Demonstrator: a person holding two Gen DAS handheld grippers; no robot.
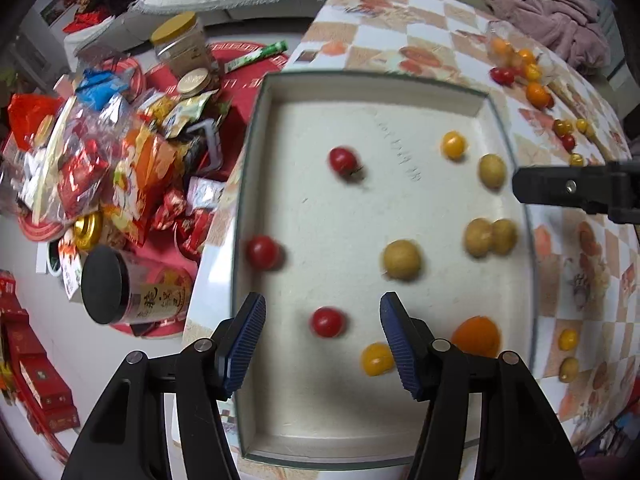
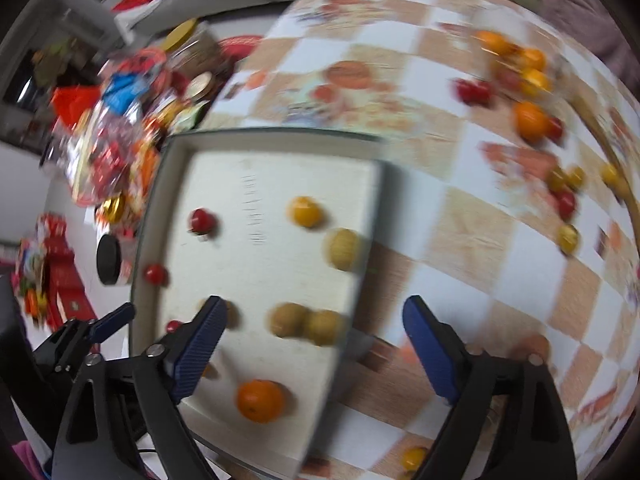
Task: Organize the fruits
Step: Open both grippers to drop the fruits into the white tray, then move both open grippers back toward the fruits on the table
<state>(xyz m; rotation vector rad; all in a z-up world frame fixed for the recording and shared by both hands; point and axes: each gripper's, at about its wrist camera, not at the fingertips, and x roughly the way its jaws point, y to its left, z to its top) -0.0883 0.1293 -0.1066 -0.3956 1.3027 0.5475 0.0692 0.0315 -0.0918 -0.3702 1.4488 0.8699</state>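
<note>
**Both grippers open above the fruit box**

We look down on a shallow white box (image 1: 506,128) that lies on a table with a checkered cloth (image 1: 400,12). Inside the box we count several small fruits. Three red tomatoes lie on its left half: one near the middle top (image 1: 343,161), one against the left wall (image 1: 262,252) and one low down (image 1: 327,321). On the right half there are a yellow tomato (image 1: 453,145), four pale green-yellow round fruits (image 1: 401,259), a second yellow tomato (image 1: 376,358) and a bigger orange fruit (image 1: 477,335).

Our left gripper (image 1: 322,346) hangs over the near part of the box with its jaws half apart. The low red tomato is seen between its blue pads (image 1: 248,344), but they do not touch it, and we hold nothing there.

Our right gripper (image 2: 316,350) stands wide open over the right wall of the box, one finger above the box floor and the other above the cloth. It is empty. This view is blurred, so small details are not clear.

More fruits wait loose on the cloth beyond the box, at the far right (image 1: 538,94), and two more lie beside the right wall (image 1: 568,339). To the left of the table we see a heap of snack packets (image 1: 120,168) and jars (image 1: 180,46).
</note>
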